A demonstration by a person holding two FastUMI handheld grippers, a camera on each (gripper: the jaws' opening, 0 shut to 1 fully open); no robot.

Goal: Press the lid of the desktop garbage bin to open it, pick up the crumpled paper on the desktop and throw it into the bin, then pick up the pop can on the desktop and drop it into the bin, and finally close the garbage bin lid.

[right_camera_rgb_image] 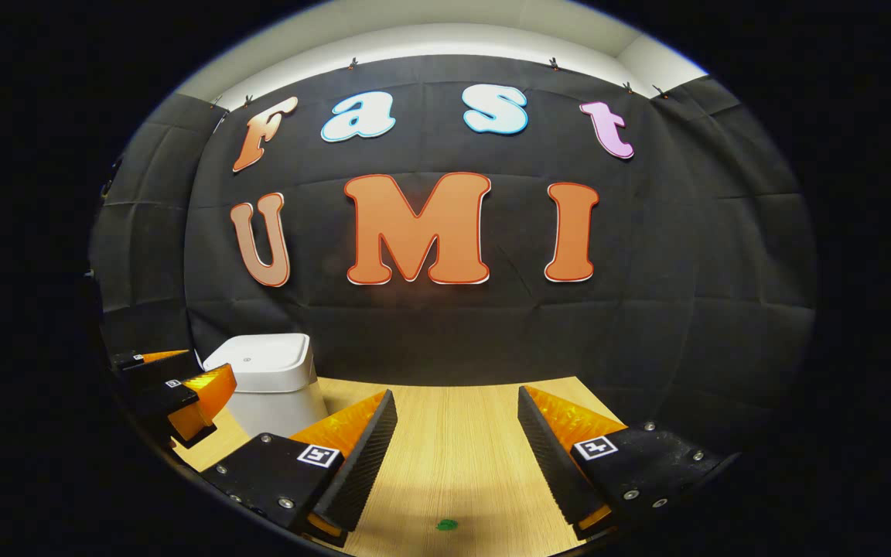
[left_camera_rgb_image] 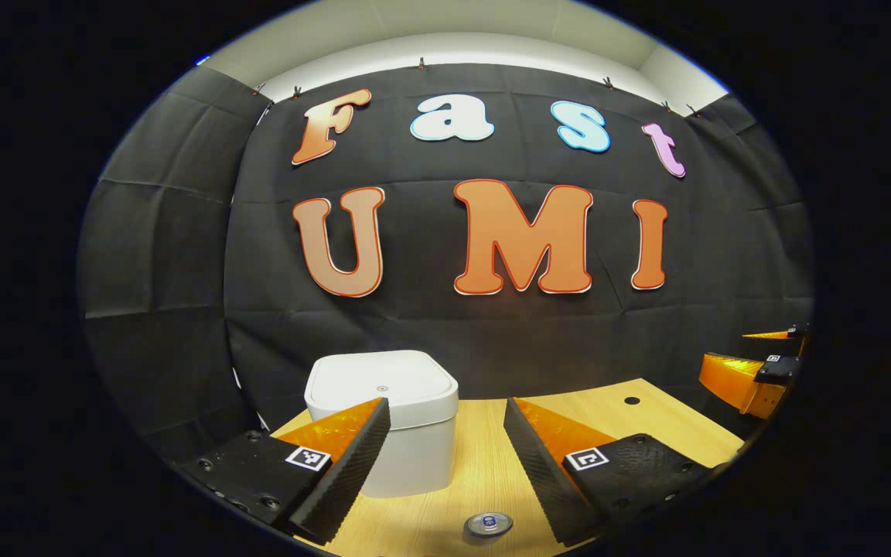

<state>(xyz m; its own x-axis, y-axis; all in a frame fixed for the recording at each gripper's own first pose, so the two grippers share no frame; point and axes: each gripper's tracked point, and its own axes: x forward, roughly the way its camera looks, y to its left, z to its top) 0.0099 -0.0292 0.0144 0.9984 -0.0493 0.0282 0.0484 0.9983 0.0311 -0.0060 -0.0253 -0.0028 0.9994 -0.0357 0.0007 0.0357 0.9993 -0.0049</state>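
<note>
Both my left tool [left_camera_rgb_image: 445, 452] and right tool [right_camera_rgb_image: 453, 452] gape empty; the bin [left_camera_rgb_image: 384, 414] near the desk's [left_camera_rgb_image: 484, 464] back edge looks light, so I'd press its lid [left_camera_rgb_image: 381, 384] centre gently.

Staged recording booth, not lived-in room: black cloth wall [left_camera_rgb_image: 492, 325] clipped up as backdrop, pale ceiling [left_camera_rgb_image: 445, 39] above, light wooden desktop [right_camera_rgb_image: 453, 449] with white garbage bin [left_camera_rgb_image: 391, 418] as prop

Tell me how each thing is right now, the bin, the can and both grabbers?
garbage bin: upright, lid closed.
pop can: standing on the table, untouched.
left gripper: open, holding nothing.
right gripper: open, holding nothing.
</note>
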